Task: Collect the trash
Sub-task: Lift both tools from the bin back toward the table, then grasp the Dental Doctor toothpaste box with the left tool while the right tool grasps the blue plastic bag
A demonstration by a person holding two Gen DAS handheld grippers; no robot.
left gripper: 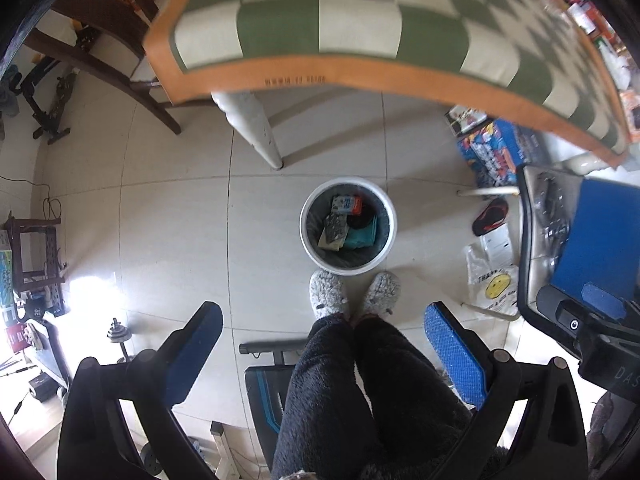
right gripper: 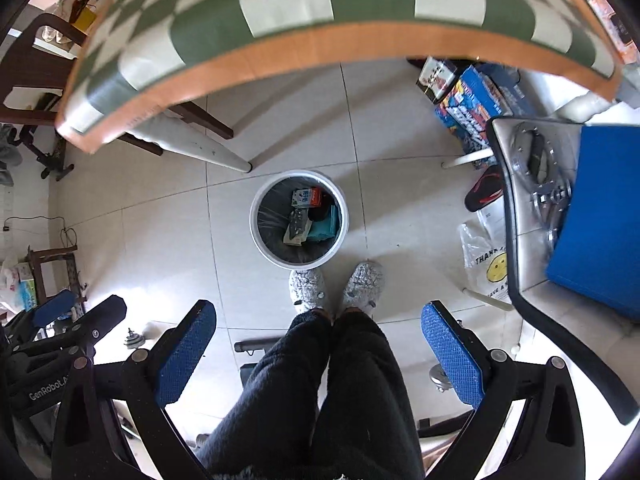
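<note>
Both claws, left and right, hang empty and spread above the round white plastic bin; its light, crumpled wrappers look easiest pinched by an edge.

Pale tiled floor, bright glare patch low left, green-and-cream checkered table with orange edge, white leg, dark wooden chair beyond

The counter wears a green-and-cream checked top with an orange edge. Below it, the white bin has a dark liner and teal and red scraps. Beside the bin, grey fuzzy slippers meet cream floor tiles.
</note>
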